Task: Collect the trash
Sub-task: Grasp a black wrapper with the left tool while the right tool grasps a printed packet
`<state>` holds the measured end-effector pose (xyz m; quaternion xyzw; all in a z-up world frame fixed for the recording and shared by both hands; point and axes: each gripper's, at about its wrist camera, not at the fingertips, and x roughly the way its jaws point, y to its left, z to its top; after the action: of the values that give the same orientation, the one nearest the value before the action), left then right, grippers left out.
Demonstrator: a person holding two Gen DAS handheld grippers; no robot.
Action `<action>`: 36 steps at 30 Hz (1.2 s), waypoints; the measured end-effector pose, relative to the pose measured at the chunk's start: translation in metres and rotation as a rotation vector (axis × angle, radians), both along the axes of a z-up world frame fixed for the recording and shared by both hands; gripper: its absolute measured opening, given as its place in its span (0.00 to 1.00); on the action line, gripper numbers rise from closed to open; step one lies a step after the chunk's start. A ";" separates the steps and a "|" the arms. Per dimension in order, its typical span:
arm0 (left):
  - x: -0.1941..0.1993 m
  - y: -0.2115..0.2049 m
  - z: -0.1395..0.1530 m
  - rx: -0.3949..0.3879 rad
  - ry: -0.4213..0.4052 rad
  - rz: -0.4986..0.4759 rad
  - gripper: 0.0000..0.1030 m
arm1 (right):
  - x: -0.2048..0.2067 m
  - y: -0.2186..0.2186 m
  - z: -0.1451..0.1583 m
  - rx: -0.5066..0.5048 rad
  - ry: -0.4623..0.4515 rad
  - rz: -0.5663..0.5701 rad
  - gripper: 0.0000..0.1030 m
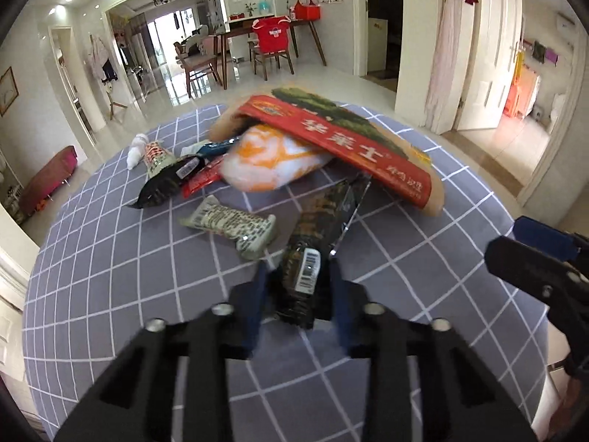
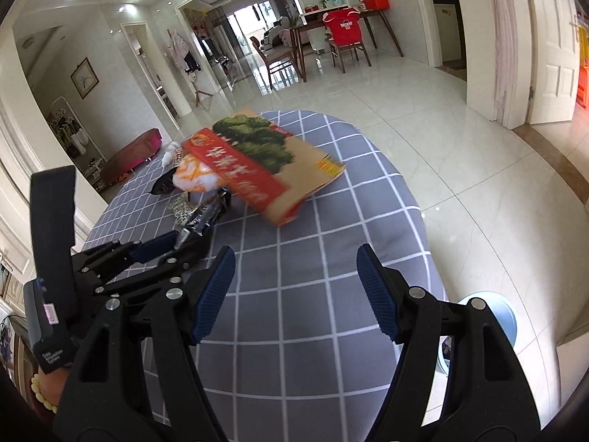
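The left gripper [image 1: 299,274] pinches a dark wrapper [image 1: 313,235] by its barcoded end, low over the surface [image 1: 110,276]. Lift it straight so it clears the paper bag [image 1: 342,140]. The right gripper [image 2: 296,287] hangs wide, empty. Motion blur obscures the pile; the bag's contents stay hidden.

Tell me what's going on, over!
Left gripper shut on dark wrapper. Right gripper open, empty, above the cloth. More trash by the paper bag. Nothing in the way.
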<state>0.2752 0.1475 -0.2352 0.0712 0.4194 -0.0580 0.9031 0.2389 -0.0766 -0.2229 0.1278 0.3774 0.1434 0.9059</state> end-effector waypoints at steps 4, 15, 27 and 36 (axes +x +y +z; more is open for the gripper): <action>-0.012 0.022 0.006 -0.094 0.000 0.015 0.19 | -0.001 0.017 0.006 -0.009 -0.007 0.029 0.66; -0.045 0.114 0.022 -0.210 -0.052 0.249 0.17 | 0.015 0.095 0.012 -0.052 0.001 0.201 0.66; -0.021 0.157 0.027 -0.190 -0.052 0.419 0.17 | 0.078 0.164 -0.011 -0.136 0.088 0.273 0.65; -0.022 0.144 0.024 -0.186 -0.040 0.398 0.17 | 0.084 0.182 -0.013 -0.256 0.053 0.315 0.24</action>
<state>0.2537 0.2919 -0.2115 -0.0956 0.3999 0.0846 0.9076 0.3227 0.1051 -0.2361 -0.0452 0.4317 0.2306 0.8709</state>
